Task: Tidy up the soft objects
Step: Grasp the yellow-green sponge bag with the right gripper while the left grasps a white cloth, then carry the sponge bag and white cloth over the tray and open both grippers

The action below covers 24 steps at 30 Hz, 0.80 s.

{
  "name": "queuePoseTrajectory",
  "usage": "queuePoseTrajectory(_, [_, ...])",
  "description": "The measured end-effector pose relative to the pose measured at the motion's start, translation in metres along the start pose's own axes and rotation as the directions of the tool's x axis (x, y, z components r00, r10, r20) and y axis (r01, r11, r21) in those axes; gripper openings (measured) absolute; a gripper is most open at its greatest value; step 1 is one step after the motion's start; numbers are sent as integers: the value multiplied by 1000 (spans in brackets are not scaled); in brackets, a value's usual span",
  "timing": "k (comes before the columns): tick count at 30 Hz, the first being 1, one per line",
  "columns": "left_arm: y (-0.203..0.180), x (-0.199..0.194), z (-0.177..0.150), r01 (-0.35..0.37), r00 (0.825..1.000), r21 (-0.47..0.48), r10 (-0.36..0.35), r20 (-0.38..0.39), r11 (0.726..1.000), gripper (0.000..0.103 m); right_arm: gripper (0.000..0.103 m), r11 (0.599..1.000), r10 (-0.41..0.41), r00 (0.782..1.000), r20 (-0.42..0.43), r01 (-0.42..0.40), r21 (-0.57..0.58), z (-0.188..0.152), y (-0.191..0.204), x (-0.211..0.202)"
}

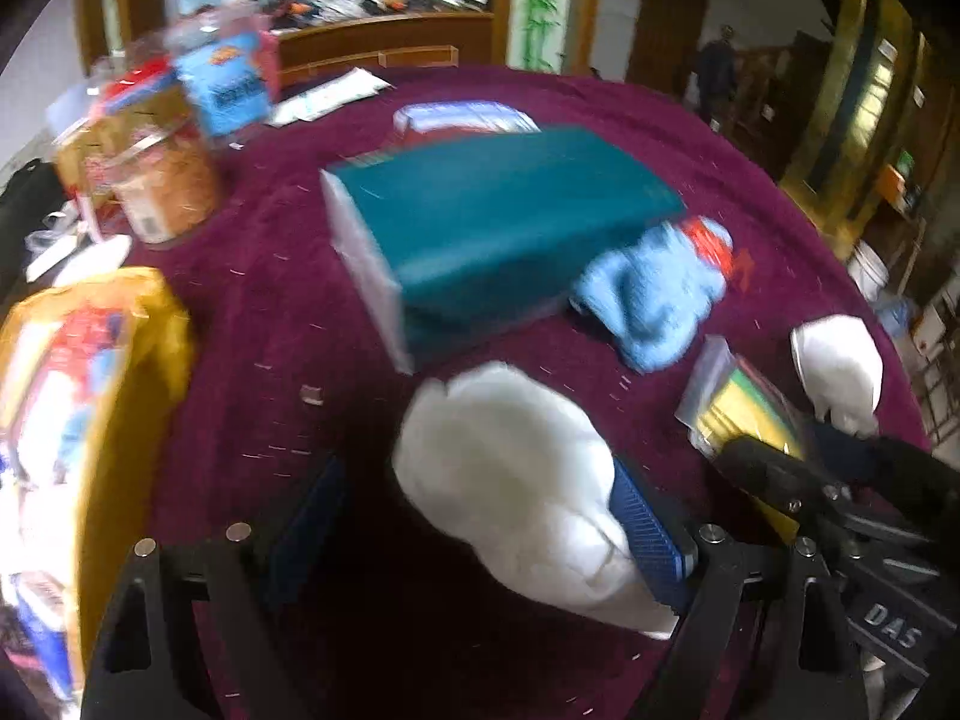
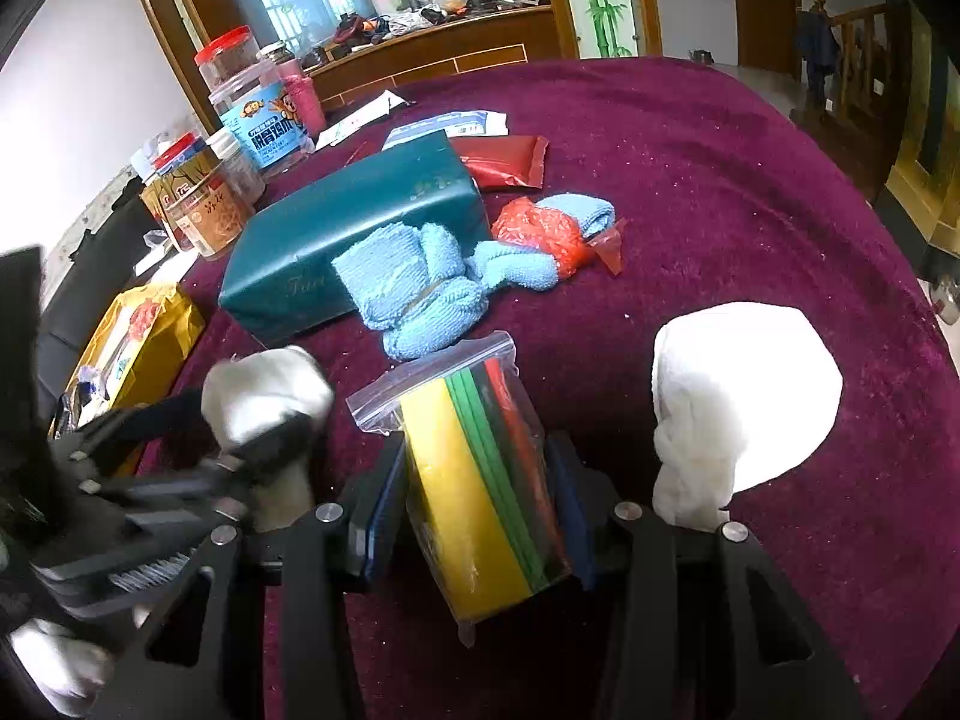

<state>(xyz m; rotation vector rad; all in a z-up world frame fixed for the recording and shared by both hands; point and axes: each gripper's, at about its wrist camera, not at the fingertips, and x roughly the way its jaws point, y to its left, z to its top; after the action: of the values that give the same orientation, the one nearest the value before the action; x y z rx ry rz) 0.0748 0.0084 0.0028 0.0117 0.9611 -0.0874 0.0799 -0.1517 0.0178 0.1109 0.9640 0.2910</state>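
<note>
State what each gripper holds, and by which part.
Right gripper: zip bag of coloured sponges, fingers on its two long sides. Left gripper: open around the white wad, not clamped.

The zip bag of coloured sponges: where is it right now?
The zip bag of sponges sits between the right gripper fingers, low in the right wrist view, just in front of the blue towel on the maroon tablecloth.

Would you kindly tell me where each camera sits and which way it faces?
Left wrist: on the left gripper, facing across the maroon table at a teal box; its fingers flank a white cotton wad.
Right wrist: on the right gripper, facing likewise; its fingers flank a zip bag of coloured sheets.
Shared: box, blue towel, each other's gripper.
</note>
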Motion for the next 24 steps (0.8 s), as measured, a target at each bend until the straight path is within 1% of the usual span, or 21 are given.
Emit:
queuePoseTrajectory(1, [-2, 0, -1, -6, 1000, 12, 5, 9, 1000, 88, 44, 1000, 0, 1000, 0, 0, 1, 0, 0, 0])
queuePoseTrajectory(2, [-2, 0, -1, 4, 1000, 13, -4, 16, 1000, 86, 44, 1000, 1, 1000, 1, -1, 3, 0, -1, 0])
queuePoseTrajectory(3, [0, -2, -1, 21, 1000, 12, -21, 23, 1000, 79, 44, 1000, 6, 1000, 2, -6, 10, 0, -2, 0])
queuePoseTrajectory(5, [4, -8, 0, 47, 999, 8, -47, 25, 999, 43, 44, 1000, 9, 1000, 4, -9, 13, 0, -2, -1])
queuePoseTrajectory(6, [8, -11, 1, 91, 996, -5, -91, 17, 996, 30, 42, 1000, 5, 1000, 5, -5, 7, 0, -1, -1])
queuePoseTrajectory(7, [9, -13, 2, 111, 994, -16, -111, 12, 994, 24, 41, 1000, 2, 1000, 7, -2, 2, 0, 0, -1])
queuePoseTrajectory(12, [19, -51, -8, 194, 980, -50, -191, 62, 980, 24, 39, 999, 37, 998, 41, -38, 29, 1, -4, -6])
queuePoseTrajectory(14, [26, -71, -17, 243, 968, -66, -237, 80, 968, 24, 39, 997, 59, 997, 45, -61, 43, 2, -6, -6])
queuePoseTrajectory(16, [35, -92, -28, 270, 960, -81, -261, 102, 960, 24, 39, 996, 69, 997, 45, -71, 47, 2, -7, -5])
queuePoseTrajectory(18, [51, -112, -38, 286, 954, -102, -273, 124, 953, 24, 39, 997, 61, 997, 48, -64, 48, 1, -7, -5])
queuePoseTrajectory(19, [60, -121, -43, 286, 953, -112, -271, 134, 952, 24, 39, 997, 62, 997, 50, -65, 49, 1, -8, -5])
queuePoseTrajectory(21, [87, -145, -57, 255, 959, -143, -231, 163, 956, 24, 39, 996, 62, 996, 57, -65, 57, 1, -9, -5])
queuePoseTrajectory(23, [113, -161, -68, 197, 968, -168, -165, 187, 966, 25, 39, 996, 60, 996, 68, -64, 61, 0, -10, -6])
queuePoseTrajectory(24, [130, -172, -76, 150, 973, -185, -112, 201, 971, 25, 39, 996, 55, 996, 73, -60, 63, 0, -10, -7])
